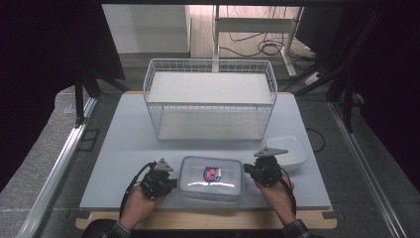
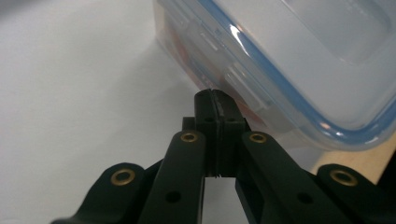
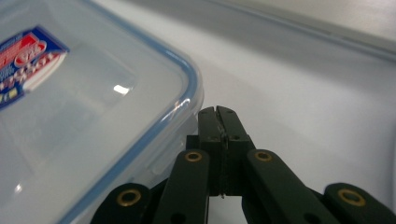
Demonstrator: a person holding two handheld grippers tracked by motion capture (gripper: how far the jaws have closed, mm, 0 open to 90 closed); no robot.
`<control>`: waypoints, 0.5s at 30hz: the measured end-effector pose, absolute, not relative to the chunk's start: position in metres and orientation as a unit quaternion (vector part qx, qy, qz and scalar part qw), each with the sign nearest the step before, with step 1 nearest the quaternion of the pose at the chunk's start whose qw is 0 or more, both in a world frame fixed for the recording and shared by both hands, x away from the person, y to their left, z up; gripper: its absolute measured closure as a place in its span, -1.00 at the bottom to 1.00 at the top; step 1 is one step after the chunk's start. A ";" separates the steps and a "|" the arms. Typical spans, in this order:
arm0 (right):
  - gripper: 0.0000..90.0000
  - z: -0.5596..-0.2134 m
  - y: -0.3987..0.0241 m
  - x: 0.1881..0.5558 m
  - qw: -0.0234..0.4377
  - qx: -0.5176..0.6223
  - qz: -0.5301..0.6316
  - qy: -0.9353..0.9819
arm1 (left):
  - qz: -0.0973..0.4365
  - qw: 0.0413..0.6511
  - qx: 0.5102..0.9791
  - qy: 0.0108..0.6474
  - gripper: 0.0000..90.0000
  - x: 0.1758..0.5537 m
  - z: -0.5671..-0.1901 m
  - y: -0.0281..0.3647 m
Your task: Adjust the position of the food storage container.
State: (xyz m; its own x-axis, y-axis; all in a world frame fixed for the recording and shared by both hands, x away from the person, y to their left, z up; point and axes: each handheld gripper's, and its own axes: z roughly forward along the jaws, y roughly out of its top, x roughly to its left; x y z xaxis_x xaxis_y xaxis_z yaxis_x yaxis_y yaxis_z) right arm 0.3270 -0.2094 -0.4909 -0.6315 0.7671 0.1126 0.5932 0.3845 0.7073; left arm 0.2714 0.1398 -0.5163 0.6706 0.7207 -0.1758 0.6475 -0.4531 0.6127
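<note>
flanking a clear plastic container point(image 1: 211, 177) from both sides, the two tools stand at the near edge of the white table point(image 1: 124, 148). the container has a blue-rimmed lid with a red and blue label point(image 1: 212, 173) in its middle, and it lies flat near the 6 o'clock edge of the table, between the two hands.

the left tool point(image 1: 174, 182) is at 9 o'clock of the container, just beside its short wall. in the left gripper view its tips point(image 2: 215, 100) are pressed together with nothing between them, and they are very close to a side latch point(image 2: 243, 84) of the lid; i cannot tell if they touch it.

the right tool point(image 1: 246, 171) is at 3 o'clock of the container. in the right gripper view its tips point(image 3: 217, 119) are also fully closed and empty, just beside the rounded corner of the lid point(image 3: 187, 79); contact is not clear.

a white wire basket point(image 1: 210, 99) with two levels stands at 12 o'clock of the container, well apart from it. a white square bowl point(image 1: 289, 148) rests at about 2 o'clock, just behind the right tool.
</note>
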 end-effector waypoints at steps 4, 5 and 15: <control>0.99 -0.490 -0.210 0.331 0.122 0.411 0.377 0.821 | 0.048 0.340 0.848 0.405 1.00 0.267 -0.517 0.138; 0.99 -0.490 -0.211 0.331 0.122 0.411 0.378 0.821 | 0.045 0.342 0.846 0.406 1.00 0.267 -0.518 0.139; 0.53 -0.485 -0.221 0.324 0.147 0.400 0.385 0.818 | 0.077 0.362 0.829 0.420 0.19 0.273 -0.518 0.163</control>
